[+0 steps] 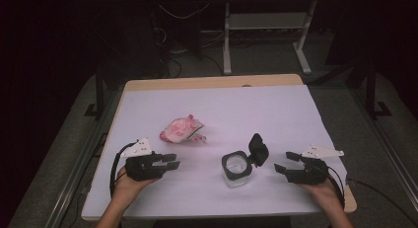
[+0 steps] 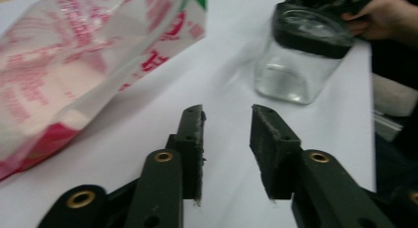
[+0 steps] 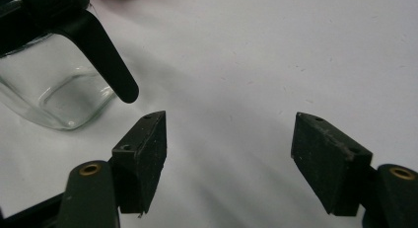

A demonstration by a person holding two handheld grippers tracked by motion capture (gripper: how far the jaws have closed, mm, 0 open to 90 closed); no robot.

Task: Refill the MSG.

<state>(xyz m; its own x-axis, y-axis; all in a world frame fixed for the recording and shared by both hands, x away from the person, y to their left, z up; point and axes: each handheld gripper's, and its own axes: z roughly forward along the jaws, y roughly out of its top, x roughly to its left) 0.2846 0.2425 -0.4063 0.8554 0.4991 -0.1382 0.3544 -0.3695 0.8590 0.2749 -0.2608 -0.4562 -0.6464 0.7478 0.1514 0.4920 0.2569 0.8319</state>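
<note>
High view: a glass jar [image 1: 237,170] stands on the white counter [image 1: 276,114] near the person's edge, its black flip lid [image 1: 258,149] swung up and open. A crumpled pink-and-white packet [image 1: 180,130] lies farther back and to the left, well apart from the jar. The left claw [image 1: 168,161] hovers near the packet, its jaws a little apart with nothing between them. The right claw [image 1: 286,162] waits just right of the jar, jaws wide and empty. By my reading, the jar is already opened and looks empty; picking up the packet and getting its contents into the jar is left.
</note>
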